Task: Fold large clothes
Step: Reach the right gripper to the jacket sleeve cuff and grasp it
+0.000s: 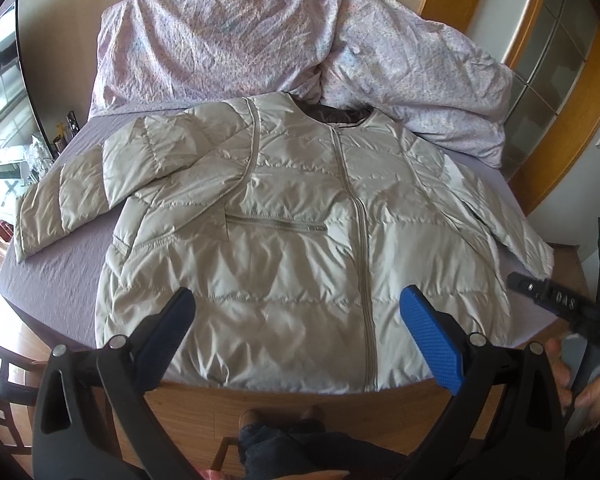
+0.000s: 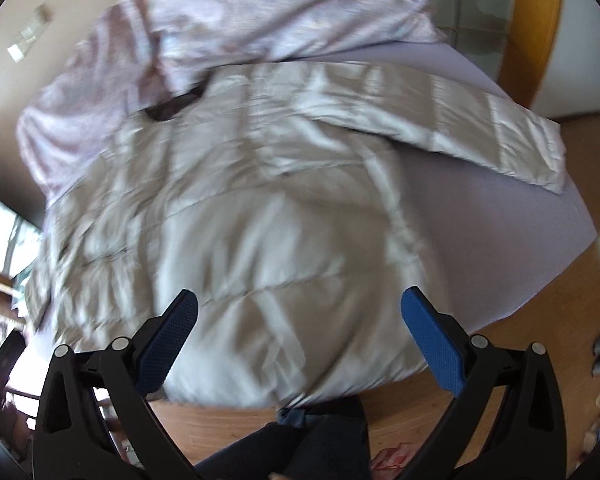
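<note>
A beige quilted puffer jacket (image 1: 300, 220) lies front-up on the bed, zipped, collar away from me. Its left sleeve (image 1: 68, 196) is bent and lies out to the left; its right sleeve (image 1: 512, 216) runs out to the bed's right edge. My left gripper (image 1: 296, 300) is open and empty, above the jacket's hem. My right gripper (image 2: 298, 304) is open and empty, above the hem of the jacket (image 2: 240, 220); that view is motion-blurred. The right sleeve (image 2: 480, 128) shows there stretched to the right. The right gripper's body (image 1: 572, 304) shows at the left wrist view's right edge.
The bed has a lilac sheet (image 1: 60, 280). A crumpled floral duvet (image 1: 260, 40) is piled behind the jacket's collar. Wooden floor (image 1: 204, 412) lies in front of the bed, with my legs (image 1: 284, 440) there. A wooden door frame (image 1: 572, 120) stands right; a window is at left.
</note>
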A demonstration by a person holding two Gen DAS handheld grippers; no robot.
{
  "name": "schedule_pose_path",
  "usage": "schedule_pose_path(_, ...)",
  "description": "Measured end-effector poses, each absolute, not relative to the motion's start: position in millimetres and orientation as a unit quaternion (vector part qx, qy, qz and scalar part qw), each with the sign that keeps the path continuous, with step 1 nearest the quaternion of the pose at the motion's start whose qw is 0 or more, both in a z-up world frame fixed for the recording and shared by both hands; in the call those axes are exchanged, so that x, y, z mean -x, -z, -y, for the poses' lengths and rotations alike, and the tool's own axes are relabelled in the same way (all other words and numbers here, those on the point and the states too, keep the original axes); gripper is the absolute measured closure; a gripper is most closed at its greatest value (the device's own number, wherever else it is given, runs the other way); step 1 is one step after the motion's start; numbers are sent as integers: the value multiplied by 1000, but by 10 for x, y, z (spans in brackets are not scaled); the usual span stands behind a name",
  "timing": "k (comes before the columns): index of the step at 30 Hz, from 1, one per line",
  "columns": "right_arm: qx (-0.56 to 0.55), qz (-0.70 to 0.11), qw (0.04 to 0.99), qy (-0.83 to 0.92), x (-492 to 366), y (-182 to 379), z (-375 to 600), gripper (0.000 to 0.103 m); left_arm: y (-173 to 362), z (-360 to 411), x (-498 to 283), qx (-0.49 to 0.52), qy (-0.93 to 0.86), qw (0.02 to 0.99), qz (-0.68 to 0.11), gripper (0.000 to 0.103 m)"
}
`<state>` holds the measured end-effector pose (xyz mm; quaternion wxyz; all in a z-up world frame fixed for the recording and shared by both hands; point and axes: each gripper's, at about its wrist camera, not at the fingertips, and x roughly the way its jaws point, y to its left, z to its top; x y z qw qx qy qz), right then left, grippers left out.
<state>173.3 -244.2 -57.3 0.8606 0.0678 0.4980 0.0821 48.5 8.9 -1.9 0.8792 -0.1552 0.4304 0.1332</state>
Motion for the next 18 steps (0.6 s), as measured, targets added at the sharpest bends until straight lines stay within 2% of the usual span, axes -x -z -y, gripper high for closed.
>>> schedule_pose_path(6, -82, -488, 868, -25, -2316, 628, 3004, 7, 68, -105, -729, 158, -148, 872, -438, 2)
schedule_pose_path(14, -99, -464, 878, 67, -3020, 751, 3954, 7, 138, -130, -1043, 171, -173, 861, -447, 2)
schedule_pose_path(18, -114, -473, 867, 109, -3246, 891, 4438, 16, 170, -85, -1166, 172, -177, 857, -453, 2)
